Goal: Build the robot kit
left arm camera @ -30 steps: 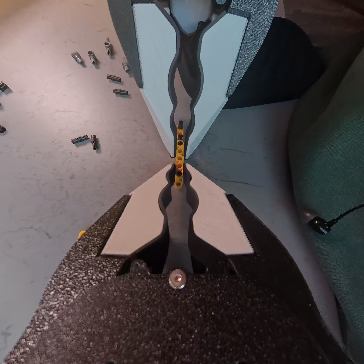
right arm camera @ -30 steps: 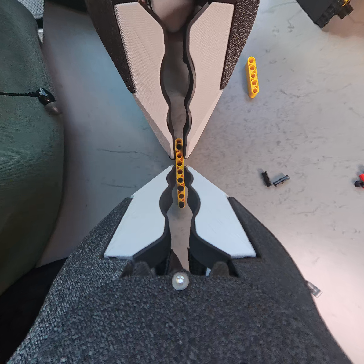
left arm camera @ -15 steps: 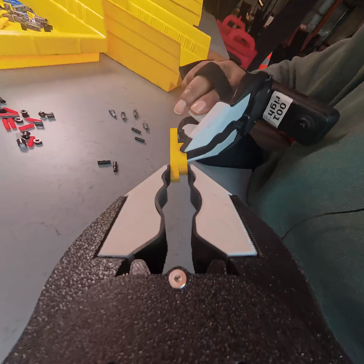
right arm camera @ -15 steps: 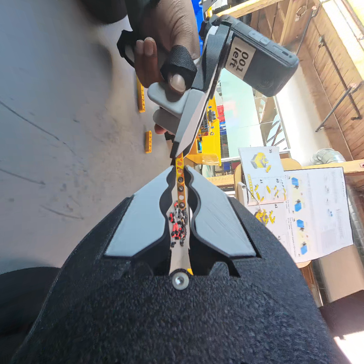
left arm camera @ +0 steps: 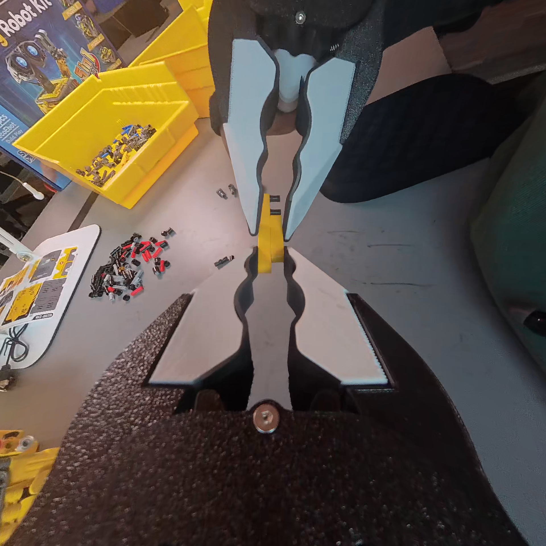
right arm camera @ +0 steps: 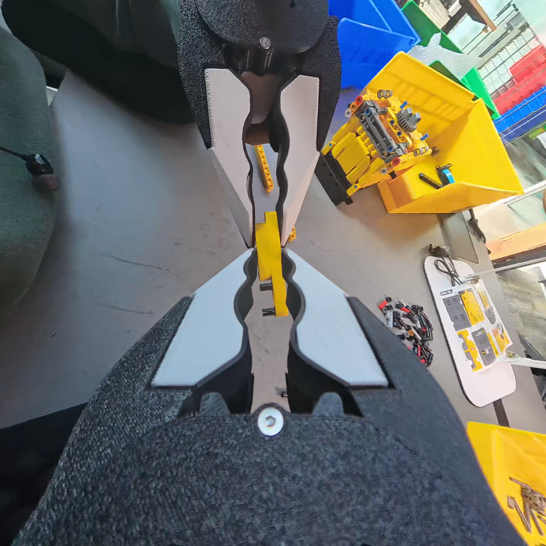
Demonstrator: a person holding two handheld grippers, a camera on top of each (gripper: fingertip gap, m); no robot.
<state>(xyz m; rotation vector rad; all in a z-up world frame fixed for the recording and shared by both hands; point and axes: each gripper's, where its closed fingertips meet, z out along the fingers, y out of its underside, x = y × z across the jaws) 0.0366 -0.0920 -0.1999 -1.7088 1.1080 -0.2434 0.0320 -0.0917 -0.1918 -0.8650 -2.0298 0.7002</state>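
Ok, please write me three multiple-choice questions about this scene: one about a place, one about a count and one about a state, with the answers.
1. Where does the pile of small red and black pins lie?
A. in a yellow bin
B. loose on the table, beside the instruction sheet
C. on the green cushion

2. How many black pins stick out of the yellow piece?
A. none
B. five
C. two

3. How do the left hand-held gripper and the right hand-held gripper stand?
A. both shut on the yellow piece
B. both open
C. one open, one shut

Answers: 1 B, the pile lies on bare table next to the sheet. 2 C, both views show two pins. 3 A, both pairs of fingers press the piece, from opposite ends.
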